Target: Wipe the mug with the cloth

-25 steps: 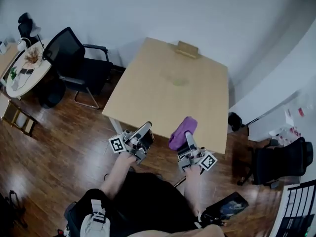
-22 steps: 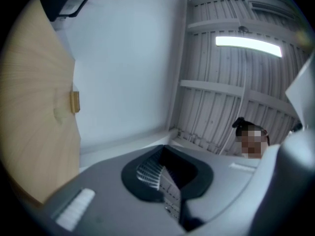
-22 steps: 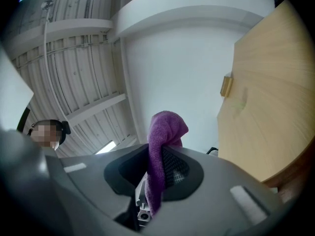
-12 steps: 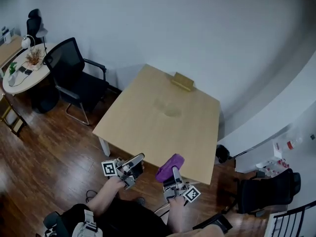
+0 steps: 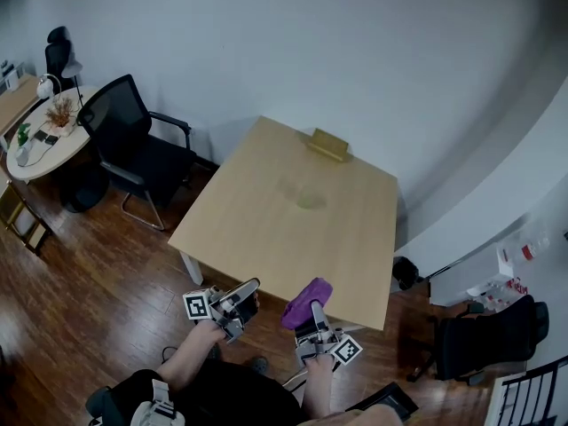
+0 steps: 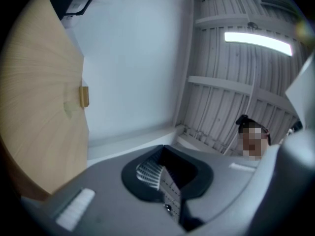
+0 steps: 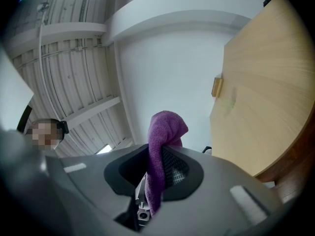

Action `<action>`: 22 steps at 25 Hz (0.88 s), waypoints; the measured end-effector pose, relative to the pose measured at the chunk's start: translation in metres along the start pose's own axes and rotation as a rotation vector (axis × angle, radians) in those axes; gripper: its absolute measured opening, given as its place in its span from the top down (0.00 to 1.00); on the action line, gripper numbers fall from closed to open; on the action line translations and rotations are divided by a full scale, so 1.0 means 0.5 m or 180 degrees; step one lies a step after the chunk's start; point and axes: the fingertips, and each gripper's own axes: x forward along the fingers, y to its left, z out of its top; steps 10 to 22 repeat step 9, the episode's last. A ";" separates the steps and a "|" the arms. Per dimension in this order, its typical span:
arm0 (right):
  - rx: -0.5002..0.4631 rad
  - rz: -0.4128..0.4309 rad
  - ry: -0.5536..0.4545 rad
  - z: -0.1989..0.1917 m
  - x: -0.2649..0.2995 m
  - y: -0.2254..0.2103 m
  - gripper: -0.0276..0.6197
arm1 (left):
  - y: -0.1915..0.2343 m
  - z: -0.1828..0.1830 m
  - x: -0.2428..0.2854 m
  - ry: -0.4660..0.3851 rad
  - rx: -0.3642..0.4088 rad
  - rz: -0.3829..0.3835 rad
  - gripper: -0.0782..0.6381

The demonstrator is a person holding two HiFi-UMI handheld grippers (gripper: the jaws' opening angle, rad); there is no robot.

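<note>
Left gripper (image 5: 251,286): up in front of the person, just off the near edge of the tabletop (image 5: 266,220).
Left jaws: pressed tight together, with nothing between them.
Right gripper (image 5: 316,312): beside the left one, at the near edge of the tabletop.
Right jaws: clenched on the cloth (image 7: 165,130).
Cloth: purple and soft. It is pinched between the right jaws. Its top sticks up past the jaws and flops over, and a strip hangs down between them.
Mug (image 5: 309,201): a small pale green thing near the middle of the tabletop, well apart from both grippers. It is too small to see well.
Tabletop: light wood, with one side up against the white wall.
Block (image 5: 327,145): a small wood block at the far edge of the tabletop, by the wall, past the mug.
Chair (image 5: 133,140): black, near the left side of the tabletop.
Round table (image 5: 35,142): far off to the left, with little things on it.
Floor (image 5: 98,264): dark wood boards.
</note>
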 end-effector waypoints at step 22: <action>0.0003 -0.0007 0.0016 0.006 0.007 -0.004 0.86 | 0.008 0.005 0.009 0.0027 0.0021 0.0008 0.88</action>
